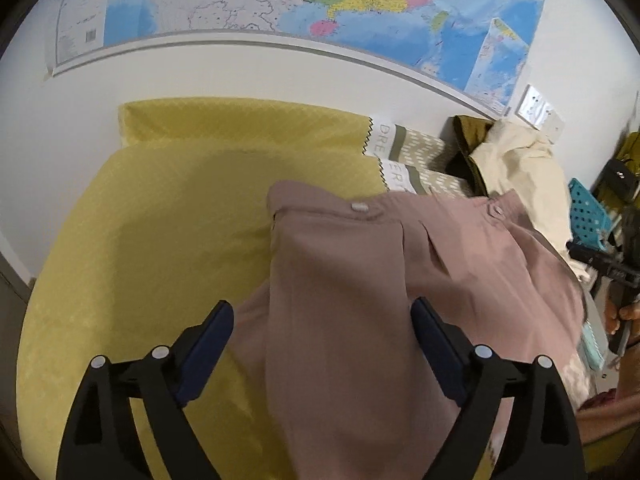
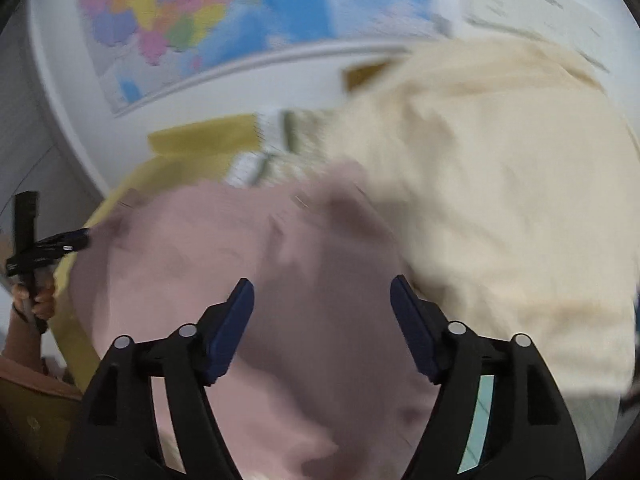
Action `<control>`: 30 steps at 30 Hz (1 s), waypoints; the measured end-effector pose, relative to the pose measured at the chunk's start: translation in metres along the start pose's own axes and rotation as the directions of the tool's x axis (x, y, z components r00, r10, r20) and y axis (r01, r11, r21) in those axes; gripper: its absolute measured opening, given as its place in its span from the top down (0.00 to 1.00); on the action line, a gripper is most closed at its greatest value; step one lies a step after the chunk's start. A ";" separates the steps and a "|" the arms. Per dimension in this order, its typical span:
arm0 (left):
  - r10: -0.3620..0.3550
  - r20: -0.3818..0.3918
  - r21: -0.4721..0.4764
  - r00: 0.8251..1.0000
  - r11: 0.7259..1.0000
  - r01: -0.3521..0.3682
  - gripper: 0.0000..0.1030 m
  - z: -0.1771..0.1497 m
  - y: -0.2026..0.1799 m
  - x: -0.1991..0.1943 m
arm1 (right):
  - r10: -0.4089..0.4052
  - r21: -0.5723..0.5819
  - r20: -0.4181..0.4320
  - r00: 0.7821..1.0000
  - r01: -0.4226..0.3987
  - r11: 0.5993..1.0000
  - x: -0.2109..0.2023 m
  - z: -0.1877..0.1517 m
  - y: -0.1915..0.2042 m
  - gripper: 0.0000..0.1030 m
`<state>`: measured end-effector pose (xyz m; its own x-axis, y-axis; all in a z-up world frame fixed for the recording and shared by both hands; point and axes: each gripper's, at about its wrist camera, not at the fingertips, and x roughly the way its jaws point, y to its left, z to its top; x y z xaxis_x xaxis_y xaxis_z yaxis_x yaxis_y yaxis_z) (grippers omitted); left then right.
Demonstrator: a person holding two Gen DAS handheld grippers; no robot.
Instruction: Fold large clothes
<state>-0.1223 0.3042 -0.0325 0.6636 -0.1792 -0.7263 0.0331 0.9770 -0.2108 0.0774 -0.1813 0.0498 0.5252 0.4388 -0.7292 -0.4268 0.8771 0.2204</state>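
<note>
Dusty-pink garment (image 1: 352,280) lies spread on a bed with a yellow quilted cover (image 1: 152,216), waistband end toward the wall, two buttons visible along that band. Fabric is partly doubled over, with a fold line running down its middle.

Left hand-held gripper (image 1: 322,332): jaws stand wide apart, one blue pad on either side of the pink cloth below. Pads do not press on the fabric; nothing held.

Right hand-held gripper (image 2: 322,312): jaws likewise spread, pink cloth seen between and beneath them, no grip. Right wrist view is heavily motion-blurred, so fine detail of the fabric is unreadable there.

Cream garment (image 1: 524,172) sits heaped at the right of the pink one, touching its edge; in the right wrist view it fills the upper right. Behind it, a dark olive item against the wall, kind unclear.

Two pillows (image 1: 420,152) with a green-and-white pattern and a lettered white band lie at the head of the bed. Large coloured map (image 1: 360,4) hangs on the white wall above. Turquoise perforated basket (image 1: 586,216) stands at the far right, beside the bed.
</note>
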 end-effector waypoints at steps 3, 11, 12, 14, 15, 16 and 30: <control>-0.010 -0.029 0.007 1.000 1.000 0.010 0.13 -0.016 0.004 0.000 | 0.039 0.108 -0.052 0.998 -0.034 0.994 0.000 -0.030 -0.026 0.27; -0.051 -0.072 -0.053 0.996 0.997 0.047 0.60 -0.026 0.008 0.021 | 0.164 0.134 -0.057 0.985 -0.156 0.979 0.008 -0.046 -0.025 0.96; -0.042 -0.074 -0.063 0.996 0.997 0.037 0.66 -0.024 0.008 0.022 | 0.159 0.122 -0.045 0.986 -0.152 0.981 0.004 -0.038 -0.022 0.96; -0.045 -0.073 -0.109 0.996 0.993 0.037 0.72 -0.017 0.013 0.023 | 0.152 0.095 0.001 0.988 -0.151 0.984 -0.005 -0.023 -0.019 0.97; -0.032 -0.073 -0.124 0.997 0.992 0.023 0.74 -0.016 0.015 0.024 | 0.149 0.086 0.029 0.988 -0.151 0.985 -0.009 -0.014 -0.018 0.97; -0.005 -0.074 -0.135 0.997 0.991 -0.005 0.75 -0.014 0.017 0.027 | 0.146 0.079 0.032 0.989 -0.148 0.986 -0.009 -0.008 -0.017 0.97; -0.119 -0.060 -0.126 0.991 0.986 0.110 0.15 -0.048 0.026 -0.015 | 0.168 0.194 -0.040 0.985 -0.158 0.968 -0.007 -0.055 -0.035 0.39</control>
<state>-0.1672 0.3269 -0.0584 0.6092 -0.3004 -0.7339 0.0121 0.9289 -0.3702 0.0485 -0.2255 0.0118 0.4161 0.5721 -0.7068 -0.3535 0.8179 0.4538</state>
